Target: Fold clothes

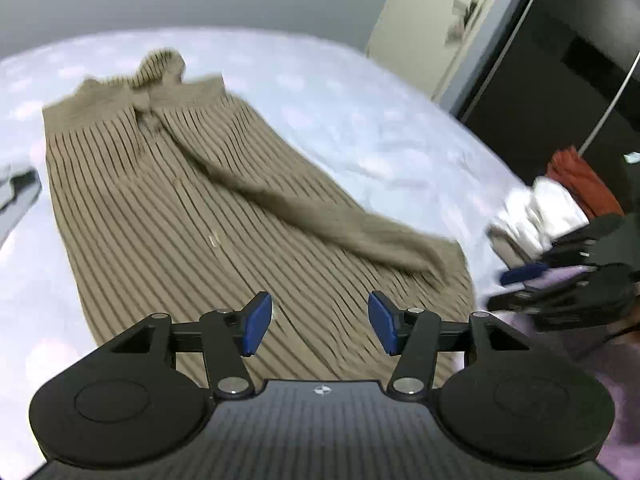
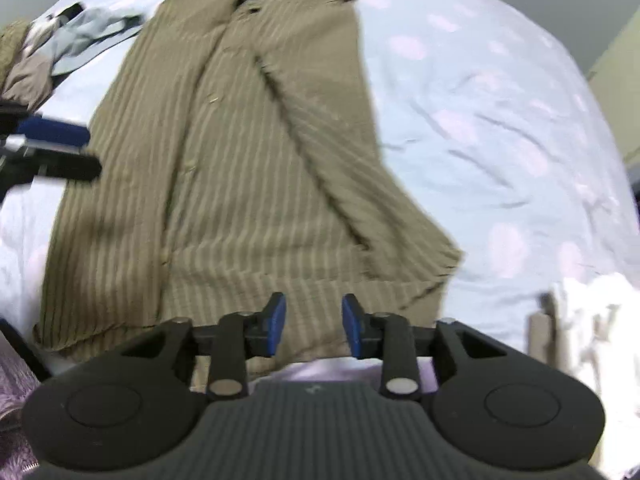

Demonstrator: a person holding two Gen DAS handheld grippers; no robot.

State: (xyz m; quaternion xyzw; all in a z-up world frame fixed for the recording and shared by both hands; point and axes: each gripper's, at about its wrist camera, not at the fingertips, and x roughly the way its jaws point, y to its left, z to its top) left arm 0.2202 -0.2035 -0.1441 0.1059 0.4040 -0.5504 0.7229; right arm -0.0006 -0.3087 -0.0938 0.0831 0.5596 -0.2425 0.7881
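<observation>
On the pale bedsheet (image 1: 360,120) our left gripper (image 1: 319,326) and right gripper (image 2: 313,326) hover half-open, empty; the ribbed sweater's (image 1: 168,208) folded sleeve (image 1: 320,216) could slide off.

no readable text, label, brand or number shows in either view. the only mark is a small round emblem (image 1: 322,390) on the ribbed black body of the left gripper, quartered like a crosshair and without letters; a fainter mark (image 2: 313,389) on the right gripper's body is too blurred to read.
</observation>
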